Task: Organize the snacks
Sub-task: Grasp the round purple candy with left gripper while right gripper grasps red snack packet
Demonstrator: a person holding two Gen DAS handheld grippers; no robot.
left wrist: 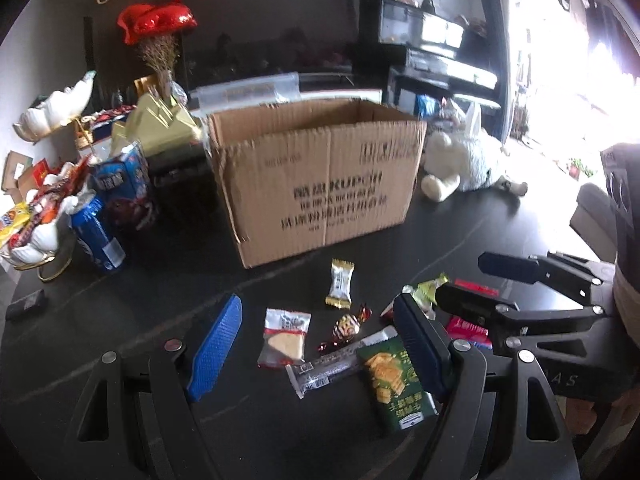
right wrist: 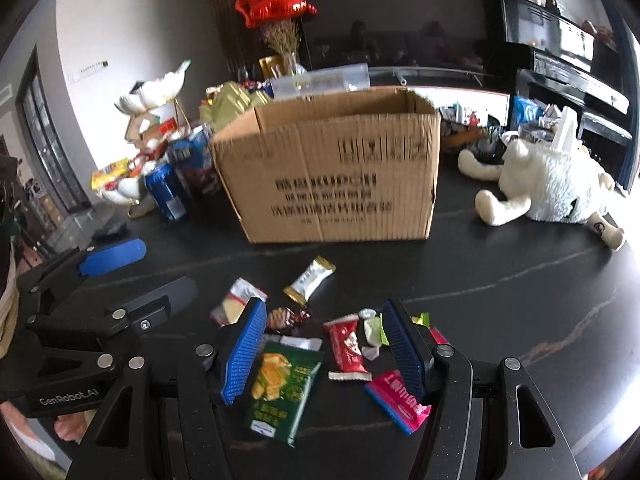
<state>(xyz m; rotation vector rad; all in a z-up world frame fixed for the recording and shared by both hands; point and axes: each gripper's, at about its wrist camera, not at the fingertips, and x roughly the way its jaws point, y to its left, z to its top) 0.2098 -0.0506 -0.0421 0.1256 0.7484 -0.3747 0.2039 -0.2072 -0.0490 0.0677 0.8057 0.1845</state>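
Note:
Several wrapped snacks lie loose on the dark table in front of an open cardboard box [left wrist: 316, 176] [right wrist: 332, 168]. Among them are a green cracker pack [left wrist: 396, 384] [right wrist: 284, 388], a white-gold candy [left wrist: 340, 284] [right wrist: 310, 280], a clear-wrapped biscuit [left wrist: 285, 338], a red snack pack [right wrist: 347, 350] and a pink packet [right wrist: 398, 400]. My left gripper [left wrist: 320, 344] is open and empty, low over the snacks. My right gripper [right wrist: 324, 344] is open and empty above the green and red packs. Each gripper also shows in the other's view: the right [left wrist: 480, 284], the left [right wrist: 140, 268].
A white plush toy [left wrist: 468, 160] [right wrist: 548, 184] lies right of the box. Blue drink cans [left wrist: 98, 236] [right wrist: 166, 192], a blue snack bag [left wrist: 126, 188] and a white dish of snacks [left wrist: 32, 224] crowd the left side. A TV and piano stand behind.

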